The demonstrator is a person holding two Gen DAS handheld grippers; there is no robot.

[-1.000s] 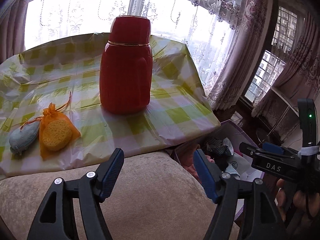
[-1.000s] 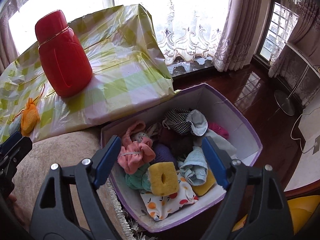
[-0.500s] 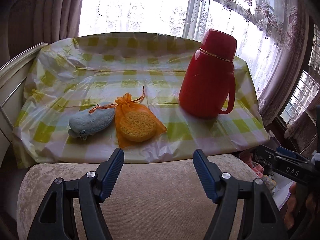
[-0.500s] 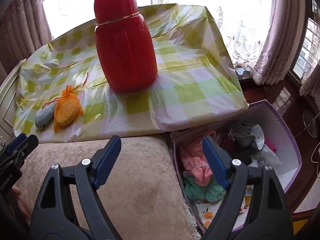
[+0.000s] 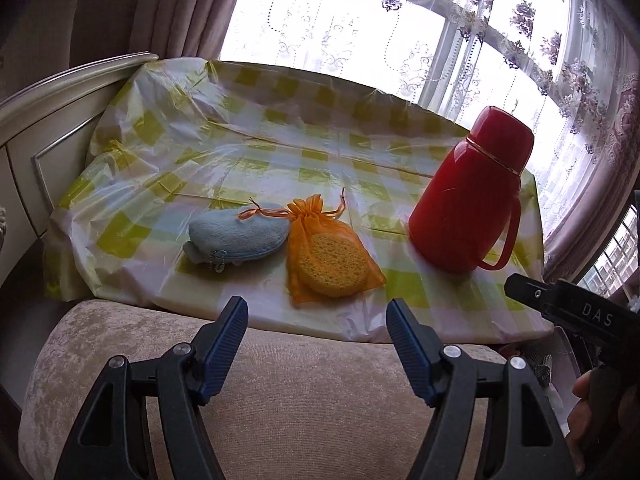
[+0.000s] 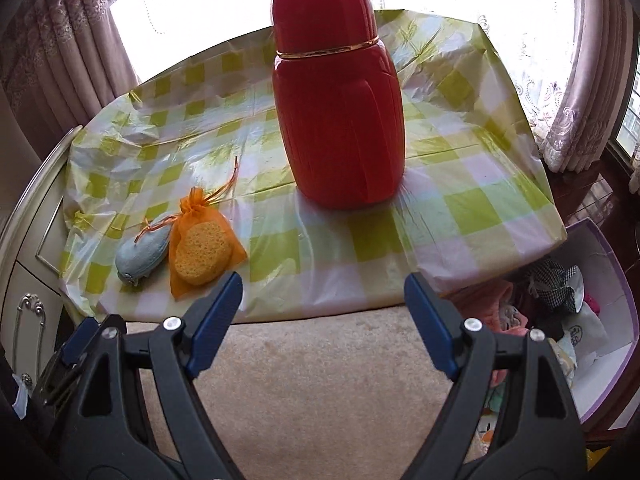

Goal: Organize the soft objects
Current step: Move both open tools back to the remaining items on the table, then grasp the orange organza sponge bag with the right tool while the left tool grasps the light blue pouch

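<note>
We hold the left gripper (image 5: 317, 322) with its jaws wide and empty above the beige cushion (image 5: 304, 400). The right gripper (image 6: 323, 300) is likewise wide and empty. Just beyond the left gripper, on the near part of the checked tablecloth (image 5: 224, 152), lie the orange pouch (image 5: 330, 254) with a yellow sponge inside and, touching its left side, the blue plush pouch (image 5: 238, 234). The red flask (image 5: 468, 196) stands to the right. The purple box (image 6: 612, 320), at right, already holds several soft items. We judge two items remain.
</note>
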